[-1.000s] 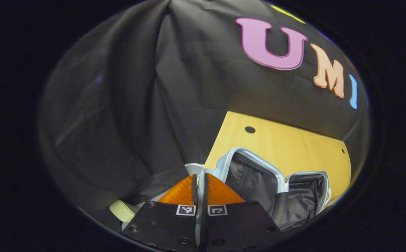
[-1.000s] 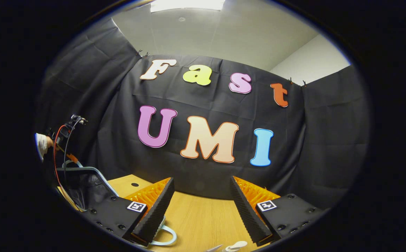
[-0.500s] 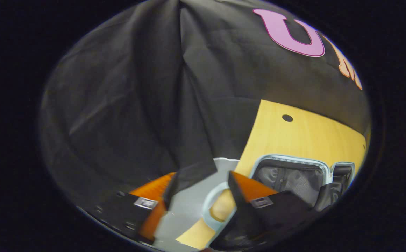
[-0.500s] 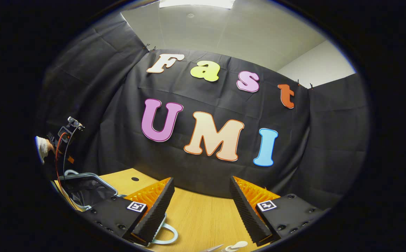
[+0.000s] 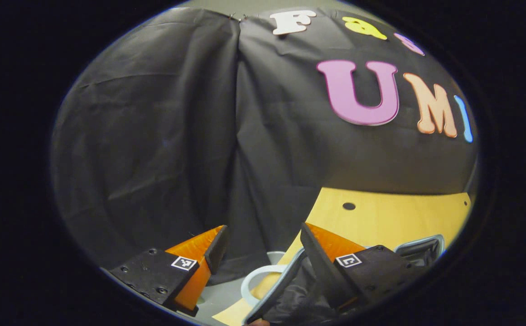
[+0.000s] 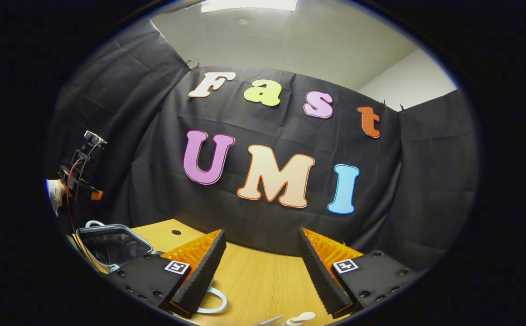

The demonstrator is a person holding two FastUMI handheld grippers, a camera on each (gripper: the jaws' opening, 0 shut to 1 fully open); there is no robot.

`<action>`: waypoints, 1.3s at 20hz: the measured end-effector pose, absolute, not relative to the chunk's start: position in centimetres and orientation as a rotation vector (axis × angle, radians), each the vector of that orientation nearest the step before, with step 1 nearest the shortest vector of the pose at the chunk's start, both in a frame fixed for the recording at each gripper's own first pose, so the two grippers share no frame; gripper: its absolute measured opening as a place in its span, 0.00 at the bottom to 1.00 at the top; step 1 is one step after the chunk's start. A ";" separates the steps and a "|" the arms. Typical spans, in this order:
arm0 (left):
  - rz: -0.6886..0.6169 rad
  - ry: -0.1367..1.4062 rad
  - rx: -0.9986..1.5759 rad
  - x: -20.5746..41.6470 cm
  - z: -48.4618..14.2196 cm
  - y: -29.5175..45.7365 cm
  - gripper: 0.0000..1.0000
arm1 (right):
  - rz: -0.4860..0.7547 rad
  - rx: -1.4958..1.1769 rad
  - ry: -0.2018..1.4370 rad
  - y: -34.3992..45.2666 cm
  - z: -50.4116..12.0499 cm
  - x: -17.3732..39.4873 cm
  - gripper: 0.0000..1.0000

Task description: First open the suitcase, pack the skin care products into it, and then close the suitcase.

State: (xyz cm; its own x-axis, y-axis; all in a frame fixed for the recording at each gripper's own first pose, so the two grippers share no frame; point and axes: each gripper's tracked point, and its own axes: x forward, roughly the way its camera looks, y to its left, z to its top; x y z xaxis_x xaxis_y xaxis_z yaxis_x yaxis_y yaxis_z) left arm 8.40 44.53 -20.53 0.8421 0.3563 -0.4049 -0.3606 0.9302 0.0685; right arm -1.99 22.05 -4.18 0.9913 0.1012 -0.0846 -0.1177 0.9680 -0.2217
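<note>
Both my left tongs [image 5: 263,244] and right tongs [image 6: 259,253] gape empty above the desk [image 6: 263,280], near the open suitcase [image 6: 108,242].

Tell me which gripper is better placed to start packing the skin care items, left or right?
Probably right. The right gripper is open over the table with small pale items just below its fingers. The left gripper hangs open by the opened suitcase.
</note>
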 end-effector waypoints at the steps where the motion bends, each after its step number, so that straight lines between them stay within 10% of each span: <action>1: 0.370 0.393 -0.015 8.0 -18.4 43.6 0.95 | 0.111 -0.222 0.073 21.4 -4.1 -2.0 0.98; 9: 0.235 0.197 -0.021 3.5 -6.6 34.3 0.95 | 0.114 -0.175 0.057 15.8 -3.2 -2.4 0.98; 26: -0.130 0.154 -0.099 2.0 -3.4 8.1 0.95 | 0.113 -0.151 0.059 5.6 -3.1 -3.7 1.00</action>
State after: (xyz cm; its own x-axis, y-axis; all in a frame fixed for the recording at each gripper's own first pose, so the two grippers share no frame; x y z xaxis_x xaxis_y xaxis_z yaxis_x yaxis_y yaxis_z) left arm 2.00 8.11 -3.38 0.9799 -0.1360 -0.1462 0.1208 0.9867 -0.1085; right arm -3.72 5.63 -3.07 0.9919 0.1077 -0.0667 -0.1165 0.9824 -0.1463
